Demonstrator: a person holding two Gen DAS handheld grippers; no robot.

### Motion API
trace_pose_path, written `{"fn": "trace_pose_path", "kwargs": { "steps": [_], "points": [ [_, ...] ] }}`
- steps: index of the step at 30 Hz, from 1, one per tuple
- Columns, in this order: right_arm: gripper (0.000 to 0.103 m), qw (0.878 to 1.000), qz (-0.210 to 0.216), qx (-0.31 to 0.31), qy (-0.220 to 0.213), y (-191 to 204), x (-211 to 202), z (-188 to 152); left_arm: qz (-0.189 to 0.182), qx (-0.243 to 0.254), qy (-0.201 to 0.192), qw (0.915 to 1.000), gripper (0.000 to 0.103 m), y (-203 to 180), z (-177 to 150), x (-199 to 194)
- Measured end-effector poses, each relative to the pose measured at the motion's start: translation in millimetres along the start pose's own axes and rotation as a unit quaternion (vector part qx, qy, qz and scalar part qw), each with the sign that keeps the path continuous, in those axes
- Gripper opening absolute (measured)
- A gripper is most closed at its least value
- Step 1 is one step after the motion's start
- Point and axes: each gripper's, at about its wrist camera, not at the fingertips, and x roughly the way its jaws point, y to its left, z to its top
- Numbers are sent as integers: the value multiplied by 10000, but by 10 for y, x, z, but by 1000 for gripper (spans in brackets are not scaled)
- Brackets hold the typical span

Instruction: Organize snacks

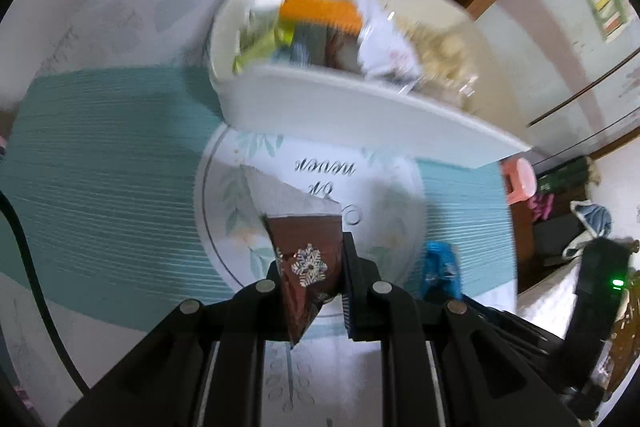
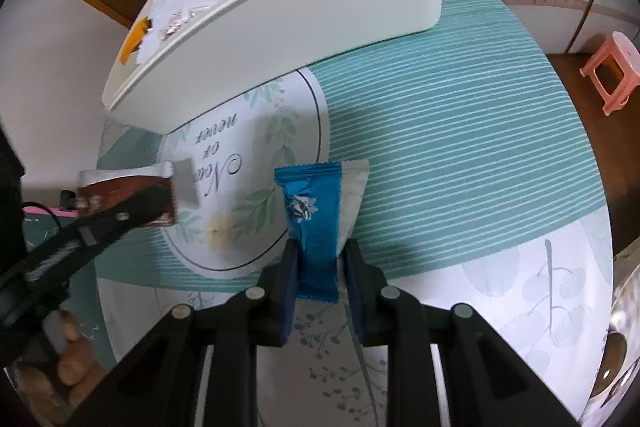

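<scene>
Two tools angled steeply down, left tool point(image 1: 310, 267) clenching brown packet point(image 1: 306, 259), right tool point(image 2: 320, 259) gripping blue packet point(image 2: 316, 227).

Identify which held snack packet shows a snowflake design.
The brown packet in the left gripper; the right gripper holds a blue packet without one.

On the tablecloth point(image 2: 420, 131) under my grippers, inside its round white medallion point(image 2: 256, 163), I can read script lettering: "Now or never", seen upside down from my right wrist. From my left wrist only "never" and part of "or" show, blurred. I can read no words on the snack wrappers.
</scene>
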Motion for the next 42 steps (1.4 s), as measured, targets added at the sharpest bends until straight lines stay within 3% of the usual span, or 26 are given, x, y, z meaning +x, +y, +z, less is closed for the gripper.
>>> {"fn": "trace_pose_path", "kwargs": {
  "steps": [6,11,19,25,28,29,30,32,35,37,42],
  "points": [
    [22,9991,207,-188,-330,81,-338,64,-48,166,-582,9982,13,-107,167,-620],
    [22,9927,383,-489,-1036,287,-884,329,106,529,-1129,9921,13,-277,514,-1052],
    [22,9641,291,-1156,-2374,690,-1833,993,485,864,-1653,9813,14,-628,1251,-1454],
    [22,9489,160,-1336,-2854,876,-2146,1457,723,974,-1816,9759,16,-754,1701,-1509],
    [23,9467,99,-1400,-2899,996,-2119,1729,742,1039,-1843,9745,29,-805,1889,-1458],
    [23,9473,101,-1399,-2880,1008,-2102,1795,755,1087,-1853,9737,44,-827,1928,-1422],
    [23,9488,91,-1411,-2826,1032,-2056,1868,797,1146,-1845,9729,68,-845,1969,-1384],
    [25,9518,2,-1370,-2745,1052,-1934,2033,876,1239,-1843,9711,96,-858,2027,-1306],
    [37,9614,-177,-1215,-2461,1042,-1709,2243,1005,1268,-1820,9699,98,-836,2091,-1177],
    [41,9669,-185,-1049,-2320,1010,-1601,2305,993,1159,-1652,9744,98,-764,2126,-1096],
    [41,9722,-141,-952,-2132,953,-1458,2347,888,838,-1563,9801,98,-586,2115,-1075]
  ]
}}
